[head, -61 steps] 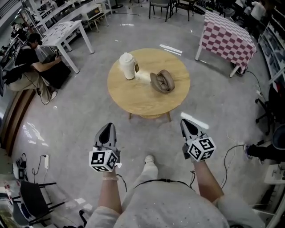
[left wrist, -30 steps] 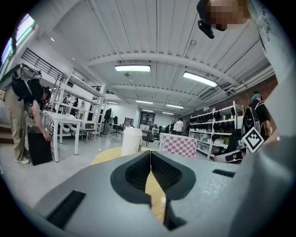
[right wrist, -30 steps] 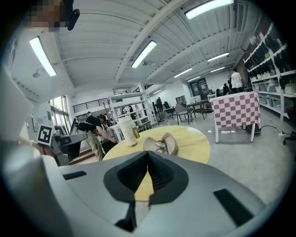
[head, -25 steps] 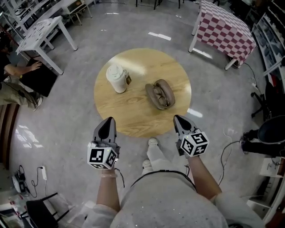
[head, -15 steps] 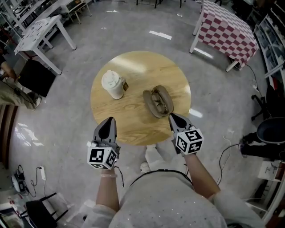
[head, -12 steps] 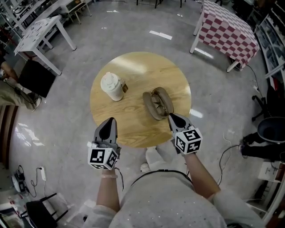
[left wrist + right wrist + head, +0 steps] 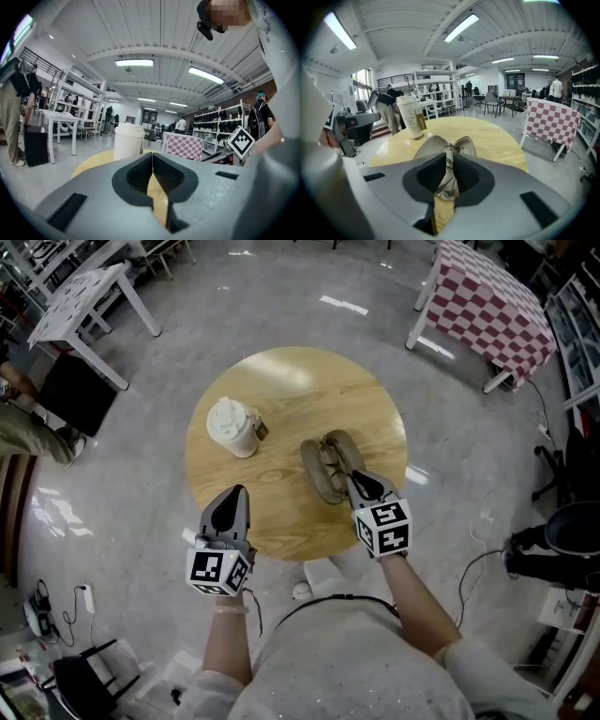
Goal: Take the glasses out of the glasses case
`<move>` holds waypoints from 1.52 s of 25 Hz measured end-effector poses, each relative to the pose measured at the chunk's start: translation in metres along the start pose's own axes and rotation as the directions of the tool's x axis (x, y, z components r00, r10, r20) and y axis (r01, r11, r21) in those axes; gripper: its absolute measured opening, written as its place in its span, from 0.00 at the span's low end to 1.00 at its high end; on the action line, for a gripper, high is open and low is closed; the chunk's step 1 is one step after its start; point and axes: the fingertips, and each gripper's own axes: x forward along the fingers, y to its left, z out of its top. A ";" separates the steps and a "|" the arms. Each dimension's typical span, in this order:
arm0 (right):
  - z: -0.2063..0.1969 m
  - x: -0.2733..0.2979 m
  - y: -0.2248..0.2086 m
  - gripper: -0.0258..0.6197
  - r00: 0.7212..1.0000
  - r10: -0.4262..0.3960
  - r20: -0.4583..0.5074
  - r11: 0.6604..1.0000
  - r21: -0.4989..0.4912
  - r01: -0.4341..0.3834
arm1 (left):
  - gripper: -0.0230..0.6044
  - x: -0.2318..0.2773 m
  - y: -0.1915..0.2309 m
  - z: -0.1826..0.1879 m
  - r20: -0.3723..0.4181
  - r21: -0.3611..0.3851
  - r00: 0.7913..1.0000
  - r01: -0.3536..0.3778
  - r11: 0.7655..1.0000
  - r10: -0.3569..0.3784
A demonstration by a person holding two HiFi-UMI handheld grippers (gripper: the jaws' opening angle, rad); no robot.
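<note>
The right claw (image 7: 354,478) hangs over the near end of the glasses case (image 7: 315,476), its jaws only a narrow slit apart and closed on nothing. Through that slit the glasses (image 7: 450,149) show, lying inside the case; I cannot tell whether the tips touch them yet. The claw lines up along the case's length, which I take as aiming down its middle, though the slit looks too tight to slip around a frame without widening first.

The case lies open and flat, both halves spread, a little toward the worktop's (image 7: 281,390) right edge and nearer the person's side than the far rim. That leaves the glasses bare from above, and bare wood rings the case all round.

The left claw (image 7: 152,158) is closed and empty, waiting above the near-left edge. A lidded cup (image 7: 229,425) stands toward the left edge, well apart from the case, so lifting straight up or back toward the near edge looks unobstructed.
</note>
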 end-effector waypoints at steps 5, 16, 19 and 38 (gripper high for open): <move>-0.001 0.017 -0.006 0.13 0.998 0.004 -0.060 1.000 -0.005 -0.004 | 0.05 0.017 -0.001 -0.001 -0.006 0.002 1.000 0.003 1.000 -0.003; -0.013 0.033 -0.007 0.16 0.987 -0.007 -0.159 1.000 -0.018 0.004 | 0.05 0.038 -0.014 -0.010 -0.046 -0.011 0.997 0.067 0.998 -0.068; -0.011 0.039 -0.008 0.16 0.982 -0.039 -0.183 0.999 -0.038 0.032 | 0.05 0.043 -0.009 -0.009 -0.060 -0.015 0.994 0.086 0.996 -0.086; -0.026 0.057 -0.022 0.17 0.915 -0.194 -0.353 0.976 -0.165 0.144 | 0.05 0.050 0.022 -0.018 -0.103 -0.053 0.984 0.137 0.989 -0.142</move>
